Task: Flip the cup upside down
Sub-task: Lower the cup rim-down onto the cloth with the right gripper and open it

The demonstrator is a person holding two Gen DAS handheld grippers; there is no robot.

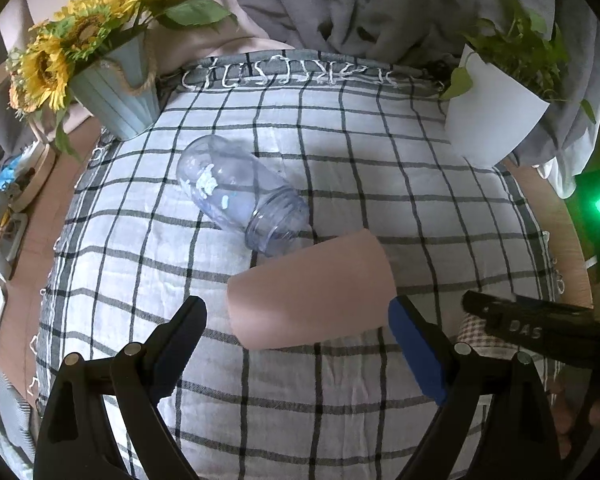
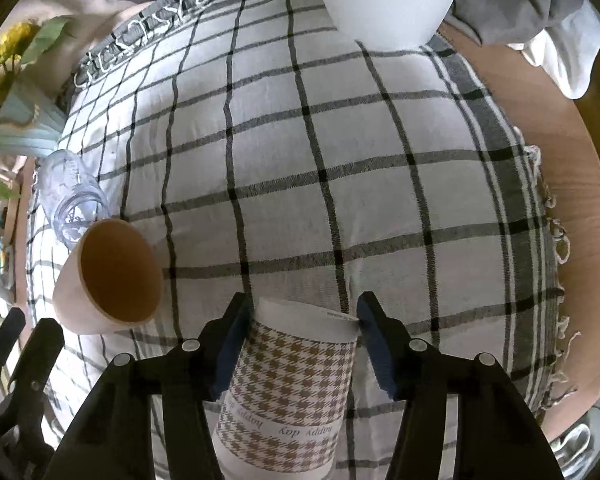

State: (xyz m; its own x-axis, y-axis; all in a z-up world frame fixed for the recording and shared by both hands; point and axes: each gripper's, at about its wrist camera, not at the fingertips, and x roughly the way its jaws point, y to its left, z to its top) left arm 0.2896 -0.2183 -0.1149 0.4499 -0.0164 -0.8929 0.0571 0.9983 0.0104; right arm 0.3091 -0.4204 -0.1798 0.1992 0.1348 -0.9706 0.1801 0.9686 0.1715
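A pink cup (image 1: 308,292) lies on its side on the checked cloth (image 1: 380,160), between the tips of my open left gripper (image 1: 296,316). Its right finger (image 1: 416,344) touches the cup's rim end; the left finger stands apart. The cup's brown inside shows in the right wrist view (image 2: 116,272). A houndstooth paper cup (image 2: 292,388) stands upside down between the fingers of my right gripper (image 2: 302,320). The left pad (image 2: 236,344) is at the cup's wall and the right pad (image 2: 376,344) a little off it. A clear plastic jar (image 1: 240,188) lies on its side behind the pink cup.
A pale blue pot of sunflowers (image 1: 116,92) stands at the back left. A white pot with a green plant (image 1: 496,108) stands at the back right. The right gripper's black body (image 1: 540,328) shows at the right. Grey fabric (image 1: 340,4) lies behind the table.
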